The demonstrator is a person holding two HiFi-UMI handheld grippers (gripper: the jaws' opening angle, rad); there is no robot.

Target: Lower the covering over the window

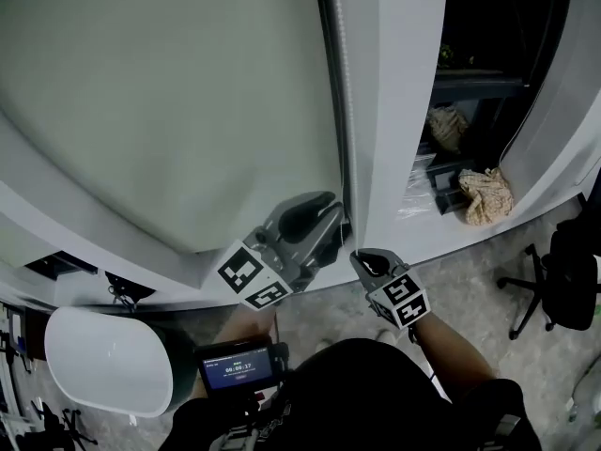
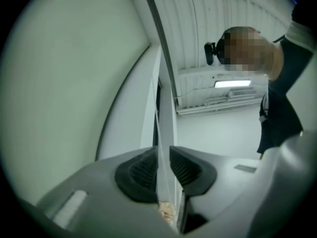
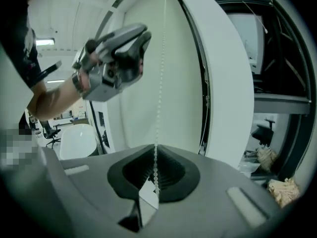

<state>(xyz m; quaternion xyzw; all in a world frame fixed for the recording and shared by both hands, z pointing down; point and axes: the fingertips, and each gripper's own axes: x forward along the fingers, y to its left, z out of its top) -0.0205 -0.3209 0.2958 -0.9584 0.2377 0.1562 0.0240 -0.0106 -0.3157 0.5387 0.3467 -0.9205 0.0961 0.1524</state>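
**Right tongs clamped on the bead chain, left tongs loose around it**

Closest to you, at your chest, a small screen (image 1: 235,366) glows blue above your dark clothing. Just beyond it, your right gripper (image 1: 360,257) points up at the window. Its jaws are pressed together on the bead chain (image 1: 345,92), which rises straight out of the dark pads in the right gripper view.

Your left gripper (image 1: 336,216) sits a little higher and just to the left, at the same chain. Its jaws stand slightly apart: in the left gripper view the chain runs up through the gap between the ribbed pads, and they do not pinch it.

The chain climbs along the left edge of the white upright (image 1: 394,111) of the frame. To the left of it hangs the roller blind (image 1: 160,92), pale grey-green and flat, filling the window opening. Its lower hem lies close above the white sill (image 1: 113,252), level with your left gripper.

Down at your left is a white rounded object (image 1: 103,360). Past the upright on the right are dark shelving (image 1: 479,83), a crumpled cloth (image 1: 485,195) at its foot, and a black office chair (image 1: 554,285) on the floor.
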